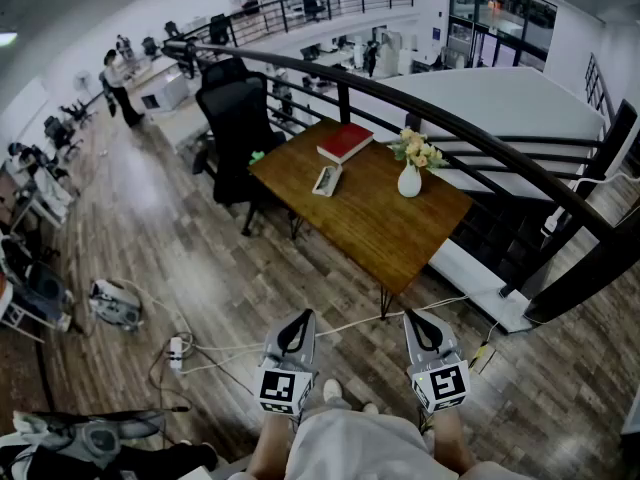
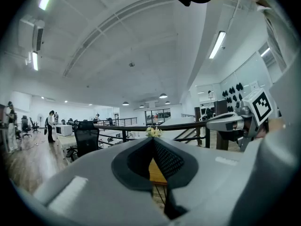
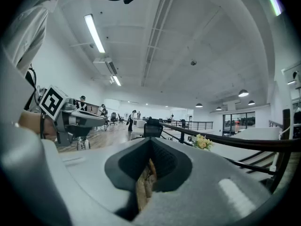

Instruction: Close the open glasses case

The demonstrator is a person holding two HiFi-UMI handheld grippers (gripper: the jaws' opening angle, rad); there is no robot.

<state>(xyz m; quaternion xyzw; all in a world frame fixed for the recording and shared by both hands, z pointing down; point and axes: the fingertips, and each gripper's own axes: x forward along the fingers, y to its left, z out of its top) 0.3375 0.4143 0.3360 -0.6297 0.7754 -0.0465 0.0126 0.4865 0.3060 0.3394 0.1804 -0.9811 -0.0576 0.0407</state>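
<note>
The open glasses case (image 1: 327, 180) lies pale and flat on the wooden table (image 1: 400, 243), far ahead of me, just in front of a red book (image 1: 345, 141). Both grippers hang low near my body, well short of the table. My left gripper (image 1: 298, 320) and my right gripper (image 1: 417, 320) point forward side by side, jaws pressed together with nothing between them. The left gripper view looks over its shut tips (image 2: 153, 140) toward the flowers (image 2: 153, 132). The right gripper view shows its own shut tips (image 3: 150, 139). Neither gripper view shows the case.
A white vase of flowers (image 1: 410, 173) stands on the table's right side. A black office chair (image 1: 235, 118) sits at the table's left. A dark railing (image 1: 480, 138) curves behind. Cables and a power strip (image 1: 176, 351) lie on the wooden floor at left. A person (image 1: 118, 86) stands far off.
</note>
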